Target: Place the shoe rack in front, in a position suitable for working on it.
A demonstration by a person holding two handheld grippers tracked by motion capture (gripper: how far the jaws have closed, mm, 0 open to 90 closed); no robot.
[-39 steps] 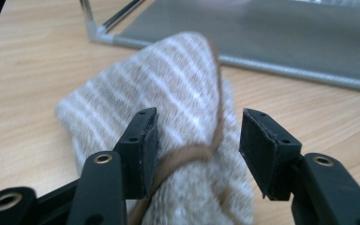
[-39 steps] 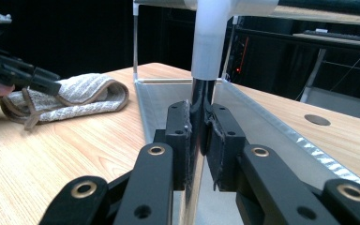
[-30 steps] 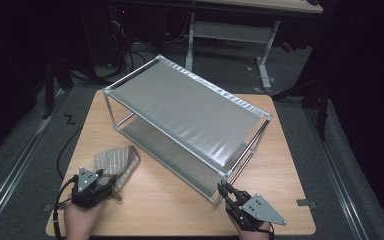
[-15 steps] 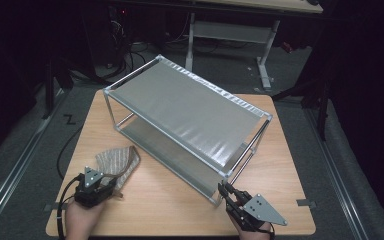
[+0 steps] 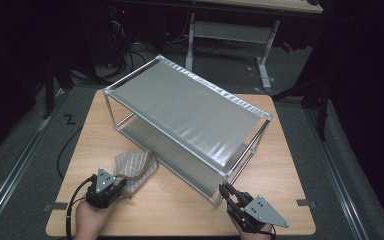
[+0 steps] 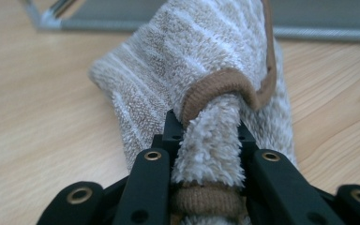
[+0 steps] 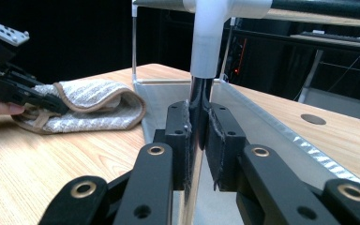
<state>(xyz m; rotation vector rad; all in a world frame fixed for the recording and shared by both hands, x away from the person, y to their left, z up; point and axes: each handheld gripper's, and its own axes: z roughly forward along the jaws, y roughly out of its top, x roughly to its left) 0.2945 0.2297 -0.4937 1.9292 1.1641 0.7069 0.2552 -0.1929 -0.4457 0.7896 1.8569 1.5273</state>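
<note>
The left claw [image 5: 117,187] has just been closing and now pinches the near edge of a folded beige striped towel [image 5: 136,167], brown-trimmed, which lies on the wooden tabletop [image 5: 180,210] just in front of the two-tier metal rack [image 5: 190,115]. The right claw [image 5: 226,192] is clamped on the rack's near corner post [image 7: 198,108], its pads pressed against the shiny tube below the white joint.

Wooden table [image 5: 180,210] bearing 2-tier metal rack [image 5: 185,107], seemingly folded towel [image 5: 136,167]
</note>
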